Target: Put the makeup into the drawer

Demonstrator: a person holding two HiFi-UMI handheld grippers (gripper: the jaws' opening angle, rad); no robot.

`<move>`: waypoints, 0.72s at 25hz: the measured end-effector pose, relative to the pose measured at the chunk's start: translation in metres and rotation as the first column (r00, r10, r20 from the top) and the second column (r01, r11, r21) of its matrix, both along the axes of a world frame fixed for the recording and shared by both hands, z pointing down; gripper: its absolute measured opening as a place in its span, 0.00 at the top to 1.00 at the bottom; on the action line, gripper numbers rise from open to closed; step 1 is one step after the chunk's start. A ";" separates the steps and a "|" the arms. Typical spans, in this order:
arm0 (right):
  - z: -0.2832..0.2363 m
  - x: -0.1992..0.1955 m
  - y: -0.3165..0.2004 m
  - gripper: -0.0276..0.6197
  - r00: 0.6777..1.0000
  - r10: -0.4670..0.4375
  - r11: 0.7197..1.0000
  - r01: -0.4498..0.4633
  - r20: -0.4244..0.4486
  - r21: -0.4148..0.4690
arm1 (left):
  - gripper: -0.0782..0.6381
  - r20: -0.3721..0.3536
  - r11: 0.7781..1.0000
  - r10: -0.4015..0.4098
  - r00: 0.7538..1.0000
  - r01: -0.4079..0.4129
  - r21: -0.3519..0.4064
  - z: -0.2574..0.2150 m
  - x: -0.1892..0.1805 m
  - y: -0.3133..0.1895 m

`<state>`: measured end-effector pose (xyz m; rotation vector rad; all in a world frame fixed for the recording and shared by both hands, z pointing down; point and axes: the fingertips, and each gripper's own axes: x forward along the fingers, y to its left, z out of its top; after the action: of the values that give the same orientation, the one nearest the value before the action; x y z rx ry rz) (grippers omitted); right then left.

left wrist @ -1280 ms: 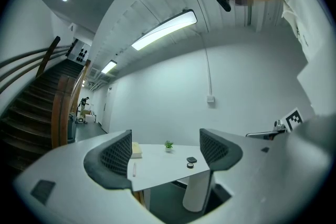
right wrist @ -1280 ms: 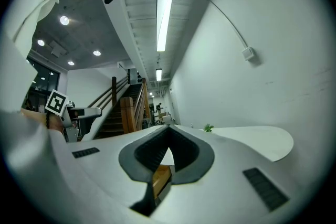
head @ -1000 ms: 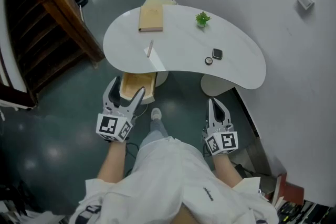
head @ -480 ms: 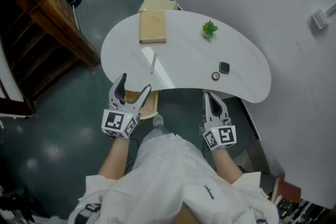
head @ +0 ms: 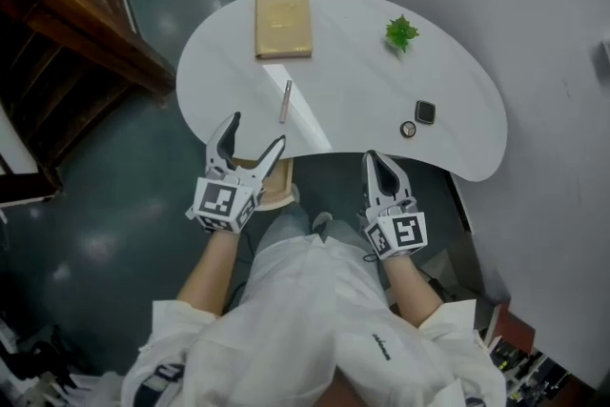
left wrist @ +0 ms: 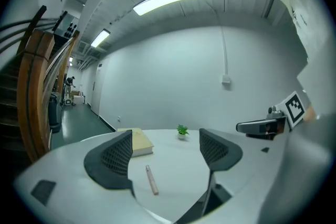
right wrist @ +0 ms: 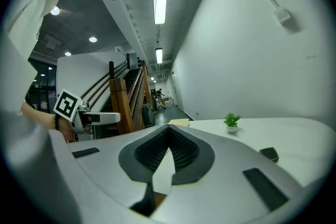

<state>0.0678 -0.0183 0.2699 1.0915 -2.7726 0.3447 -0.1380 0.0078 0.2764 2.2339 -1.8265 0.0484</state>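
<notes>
Left gripper point(head: 255, 132) gapes wide, holding nothing; right gripper point(head: 375, 160) seems closed.

On the worktop point(head: 343, 76), a book point(head: 283, 24) lies far left, a plant point(head: 401, 33) far right, a makeup stick point(head: 285, 100) near the front, and to its right a compact point(head: 425, 112) beside a smaller case point(head: 408, 130).

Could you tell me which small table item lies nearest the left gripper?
The slim stick, just ahead; the square piece and round piece lie nearer the right gripper.
</notes>
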 end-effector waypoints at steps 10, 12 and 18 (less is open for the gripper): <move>0.054 -0.053 -0.037 0.93 0.990 -0.141 0.986 0.138 -0.025 -0.099 | 0.35 0.041 0.988 -0.050 0.998 0.055 -0.142 0.065 0.003 -0.036; 0.067 -0.060 -0.046 0.93 0.987 -0.155 0.980 0.150 -0.031 -0.129 | 0.35 0.062 0.982 -0.060 0.996 0.070 -0.175 0.078 0.002 -0.044; 0.104 -0.078 -0.068 0.93 0.981 -0.189 0.964 0.176 -0.050 -0.198 | 0.35 0.082 0.957 -0.071 0.994 0.091 -0.276 0.122 0.004 -0.067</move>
<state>-0.0100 -0.0865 0.3743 0.7817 -2.6845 0.5284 -0.1336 -0.0591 0.3989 1.9840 -1.8166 0.3536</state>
